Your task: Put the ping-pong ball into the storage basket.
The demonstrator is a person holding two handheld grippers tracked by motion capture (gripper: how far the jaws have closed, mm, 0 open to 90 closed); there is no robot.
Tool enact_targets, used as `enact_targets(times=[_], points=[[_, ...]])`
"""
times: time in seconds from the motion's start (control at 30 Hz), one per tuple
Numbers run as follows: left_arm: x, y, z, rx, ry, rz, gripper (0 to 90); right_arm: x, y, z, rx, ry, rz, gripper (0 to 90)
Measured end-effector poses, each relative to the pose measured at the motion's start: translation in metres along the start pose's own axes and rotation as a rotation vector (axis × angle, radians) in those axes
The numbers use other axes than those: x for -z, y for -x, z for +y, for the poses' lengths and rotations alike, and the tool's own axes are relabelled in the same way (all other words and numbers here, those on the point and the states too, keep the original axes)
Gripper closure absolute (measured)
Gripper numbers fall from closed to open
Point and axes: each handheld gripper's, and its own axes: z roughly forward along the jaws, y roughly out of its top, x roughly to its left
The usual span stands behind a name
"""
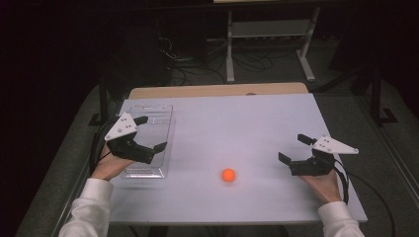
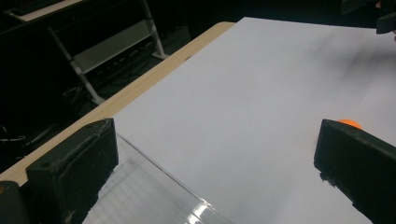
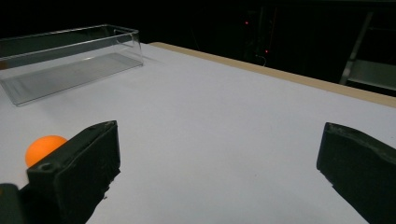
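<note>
- The orange ball sits free near the desk's front edge.
- The left gripper hangs wide over the clear box, holding nothing.
- The right gripper is wide too, maybe ready to grab the ball.

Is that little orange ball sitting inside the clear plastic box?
No, the small orange ball lies on the bare white table, apart from the clear rectangular plastic box.

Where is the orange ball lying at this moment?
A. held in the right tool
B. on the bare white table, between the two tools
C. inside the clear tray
B: the orange ball sits free on the white table, apart from the clear tray and both open tools.
</note>
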Motion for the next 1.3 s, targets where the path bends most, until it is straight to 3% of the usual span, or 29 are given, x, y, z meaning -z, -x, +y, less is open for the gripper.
enact_targets(times=[1.1, 1.3], points=[[-0.020, 0.005, 0.030, -0.065, -0.049, -0.072, 0.0, 0.000, 0.000, 0.000, -0.001, -0.003, 0.002, 0.0], [-0.027, 0.007, 0.033, -0.079, -0.076, -0.097, 0.0, 0.000, 0.000, 0.000, -0.001, -0.002, 0.001, 0.0]])
